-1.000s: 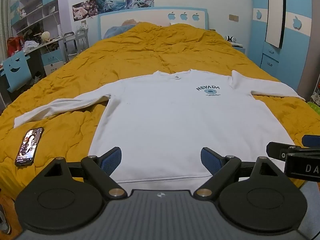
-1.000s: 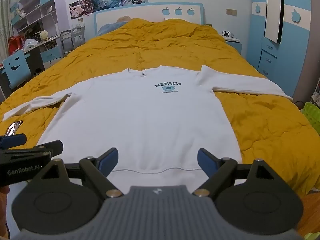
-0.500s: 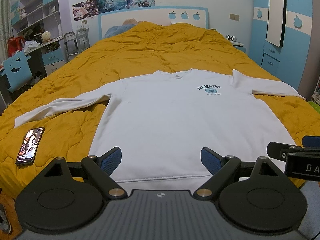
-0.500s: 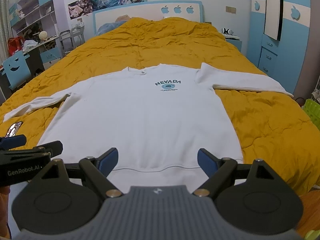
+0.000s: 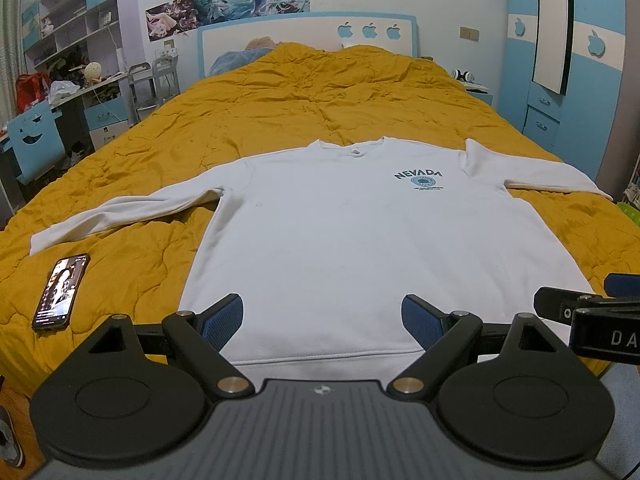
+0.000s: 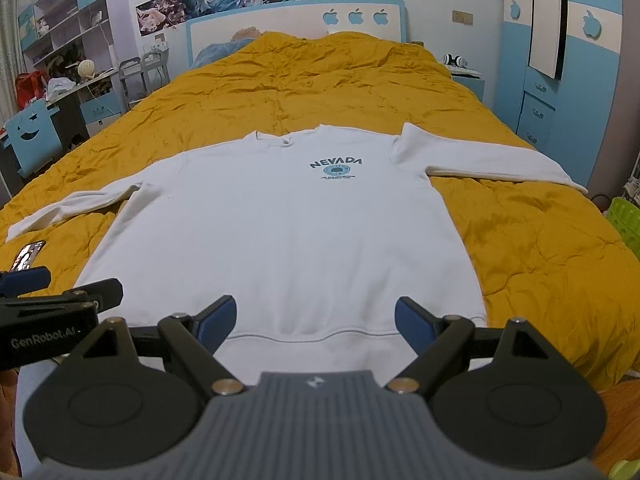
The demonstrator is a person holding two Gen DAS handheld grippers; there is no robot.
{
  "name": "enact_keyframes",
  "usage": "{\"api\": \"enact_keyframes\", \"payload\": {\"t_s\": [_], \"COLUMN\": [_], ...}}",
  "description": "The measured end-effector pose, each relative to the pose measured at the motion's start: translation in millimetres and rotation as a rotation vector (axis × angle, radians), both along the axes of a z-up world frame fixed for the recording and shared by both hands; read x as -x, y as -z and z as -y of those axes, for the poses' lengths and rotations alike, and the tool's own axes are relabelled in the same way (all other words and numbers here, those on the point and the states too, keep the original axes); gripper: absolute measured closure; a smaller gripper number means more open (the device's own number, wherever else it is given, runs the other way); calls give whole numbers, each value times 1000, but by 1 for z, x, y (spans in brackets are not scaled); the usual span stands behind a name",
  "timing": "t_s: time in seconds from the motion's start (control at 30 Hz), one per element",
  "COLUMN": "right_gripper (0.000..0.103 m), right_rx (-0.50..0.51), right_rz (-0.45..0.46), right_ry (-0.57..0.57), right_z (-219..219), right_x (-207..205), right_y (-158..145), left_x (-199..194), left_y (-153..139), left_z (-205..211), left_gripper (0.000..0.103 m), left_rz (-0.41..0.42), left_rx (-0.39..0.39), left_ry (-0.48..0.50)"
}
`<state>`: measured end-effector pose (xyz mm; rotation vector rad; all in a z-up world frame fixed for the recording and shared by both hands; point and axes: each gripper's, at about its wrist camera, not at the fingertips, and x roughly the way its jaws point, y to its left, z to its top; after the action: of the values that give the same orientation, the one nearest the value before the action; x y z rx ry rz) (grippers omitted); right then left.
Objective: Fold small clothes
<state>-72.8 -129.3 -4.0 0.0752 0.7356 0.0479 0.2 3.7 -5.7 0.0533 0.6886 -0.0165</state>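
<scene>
Evidently nothing had been folded yet: the white long-sleeved cotton sweatshirt with a dark NEVADA print [image 5: 360,240] lay flat, front up, on the mustard-yellow quilted bed [image 5: 320,92], both sleeves stretched sideways. The left gripper [image 5: 322,316] and right gripper [image 6: 314,316] hovered side by side above its hem, their blue-padded fingers [image 6: 218,314] spread wide, holding nothing. A black smartphone [image 5: 60,292] rested near the left cuff. Every fold remained, by my judgement.
</scene>
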Motion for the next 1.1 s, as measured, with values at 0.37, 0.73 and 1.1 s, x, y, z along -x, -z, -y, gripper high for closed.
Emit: {"api": "enact_keyframes", "payload": {"t_s": [0.37, 0.73, 1.1], "right_gripper": [21, 21, 21], "right_rx": [-1, -2, 11], "right_rz": [-5, -8, -29], "right_ry": [-1, -2, 9], "right_z": [1, 1, 4], "right_x": [-1, -1, -17], "right_y": [2, 2, 7], "left_x": [0, 0, -18], "left_y": [0, 0, 0], "left_z": [0, 0, -17], "left_gripper": [0, 0, 0], "left_rz": [-1, -3, -4], "left_rx": [-1, -2, 1], "left_ry": [0, 0, -20]}}
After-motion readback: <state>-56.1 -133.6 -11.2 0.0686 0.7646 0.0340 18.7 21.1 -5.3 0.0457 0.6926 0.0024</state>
